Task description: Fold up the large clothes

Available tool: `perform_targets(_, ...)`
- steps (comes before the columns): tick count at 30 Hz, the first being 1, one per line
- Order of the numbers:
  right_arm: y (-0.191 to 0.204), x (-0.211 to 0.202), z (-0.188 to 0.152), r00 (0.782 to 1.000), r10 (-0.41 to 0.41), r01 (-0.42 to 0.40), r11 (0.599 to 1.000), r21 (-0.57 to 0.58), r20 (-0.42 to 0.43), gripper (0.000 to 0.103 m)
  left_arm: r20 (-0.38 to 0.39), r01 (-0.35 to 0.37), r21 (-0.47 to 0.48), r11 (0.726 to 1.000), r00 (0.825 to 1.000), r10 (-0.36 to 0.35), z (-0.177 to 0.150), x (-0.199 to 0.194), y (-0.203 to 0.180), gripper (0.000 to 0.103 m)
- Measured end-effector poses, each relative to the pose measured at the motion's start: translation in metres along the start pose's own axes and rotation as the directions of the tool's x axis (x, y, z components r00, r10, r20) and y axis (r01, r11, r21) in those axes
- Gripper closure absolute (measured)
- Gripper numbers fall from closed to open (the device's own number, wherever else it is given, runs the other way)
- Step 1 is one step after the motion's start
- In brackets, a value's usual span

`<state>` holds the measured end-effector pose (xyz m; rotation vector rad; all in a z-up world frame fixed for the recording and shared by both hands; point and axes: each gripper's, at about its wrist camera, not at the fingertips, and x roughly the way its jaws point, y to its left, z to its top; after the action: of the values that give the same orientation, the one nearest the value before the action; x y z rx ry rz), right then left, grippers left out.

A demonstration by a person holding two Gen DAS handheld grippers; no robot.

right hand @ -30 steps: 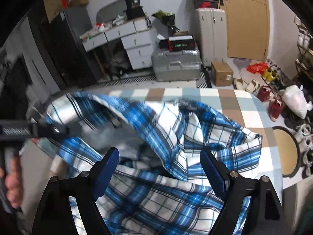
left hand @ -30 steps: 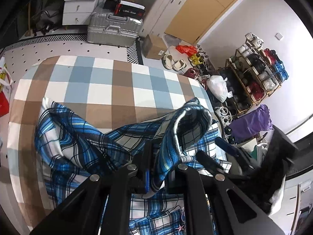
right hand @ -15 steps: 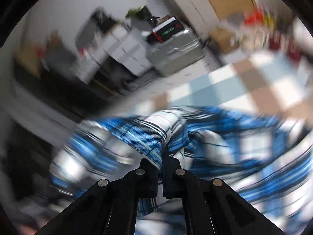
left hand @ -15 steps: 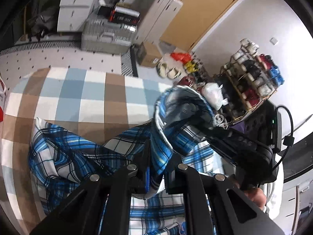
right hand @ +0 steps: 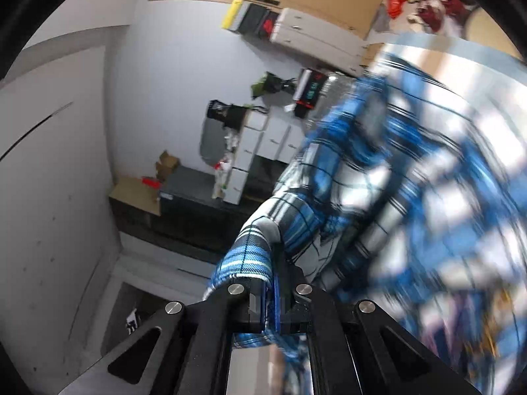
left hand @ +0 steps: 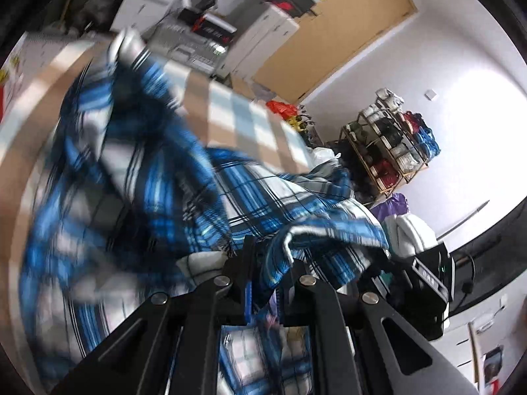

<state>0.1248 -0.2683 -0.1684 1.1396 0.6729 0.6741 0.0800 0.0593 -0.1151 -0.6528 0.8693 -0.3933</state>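
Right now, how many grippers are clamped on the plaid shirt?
2. The left gripper pinches a fold of the plaid shirt low in its own view; the right gripper clamps another edge. Nothing hidden.

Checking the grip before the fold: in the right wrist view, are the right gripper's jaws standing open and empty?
No, the right gripper is clamped shut on a fold of the plaid shirt.
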Motion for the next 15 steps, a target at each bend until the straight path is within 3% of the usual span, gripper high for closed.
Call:
perform_targets(7, -0.01, -0.035, -0.052, 0.98, -0.197, 0.197, 0.98, -0.019, -0.013, 0.098, -0.039, -0.031, -0.011, 0.999, 0.999, 0.031, -0.029, 0.001, 0.013, 0.098)
perform_targets(10, -0.018, -0.039, -0.071, 0.95, -0.307, 0.305, 0.952, -0.036, -0.061, 0.098, -0.073, -0.113, 0.042, 0.993, 0.991, 0.116, -0.033, 0.006, 0.013, 0.098)
perform_targets(12, -0.026, -0.038, -0.082, 0.91, -0.399, 0.394, 0.917, -0.064, -0.112, 0.097, -0.1, -0.119, 0.043, 0.992, 0.987, 0.123, -0.033, 0.01, 0.018, 0.098)
perform_targets(15, -0.032, -0.041, -0.09, 0.89, -0.417, 0.41, 0.909, -0.075, -0.182, 0.097, -0.119, -0.123, 0.056, 0.991, 0.984, 0.129, -0.034, 0.015, 0.021, 0.098)
